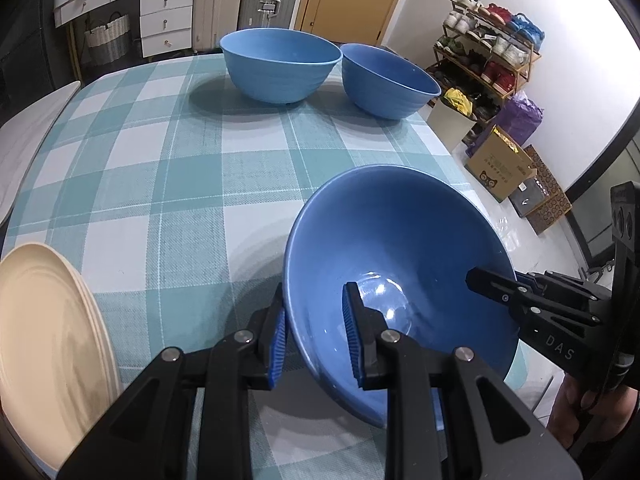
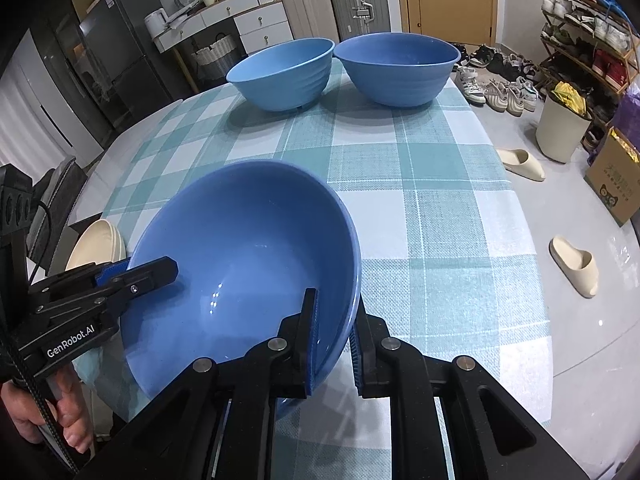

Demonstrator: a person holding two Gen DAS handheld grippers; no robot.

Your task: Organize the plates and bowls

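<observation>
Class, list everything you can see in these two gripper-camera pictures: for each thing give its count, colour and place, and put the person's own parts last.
held bowl: one, blue, tilted near the table's front, gripped at both rims
far bowls: two, blue, upright side by side at the far edge
plates: a stack, cream, front left
tablecloth: one, teal and white check, over the table
suitcases: two, grey and beige, by the wall
shoe rack: one, wooden, right
slippers: two, cream, floor
left gripper: black, blue pads, shut on the rim
right gripper: likewise
hand: one, on the left gripper's handle
</observation>
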